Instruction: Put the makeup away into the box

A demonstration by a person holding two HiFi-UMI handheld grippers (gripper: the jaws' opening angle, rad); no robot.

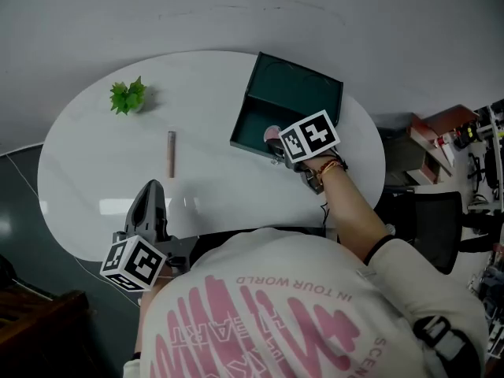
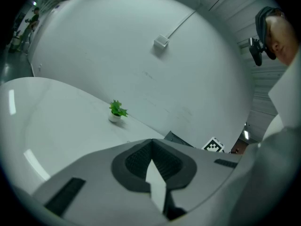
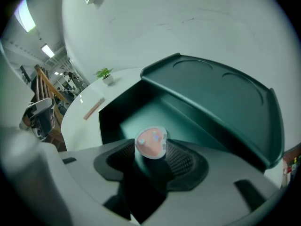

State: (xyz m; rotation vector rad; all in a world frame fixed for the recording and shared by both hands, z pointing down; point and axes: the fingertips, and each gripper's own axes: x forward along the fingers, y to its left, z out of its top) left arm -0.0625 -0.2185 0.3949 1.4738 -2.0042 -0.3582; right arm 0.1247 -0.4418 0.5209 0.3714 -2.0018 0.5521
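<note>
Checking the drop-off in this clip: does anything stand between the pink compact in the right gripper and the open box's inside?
Nothing visible does. The right gripper holds the pink compact over the open green box, its lid tilted back out of the way, and the box floor that shows below looks bare.

Head view: marker cube [image 1: 309,136] of right tool [image 1: 276,150] covers most of pink compact [image 1: 272,135]. Person's torso [image 1: 315,305] hides desk [image 1: 94,179] edge at 6 o'clock. Pink stick [image 1: 171,153] too small to identify.
</note>
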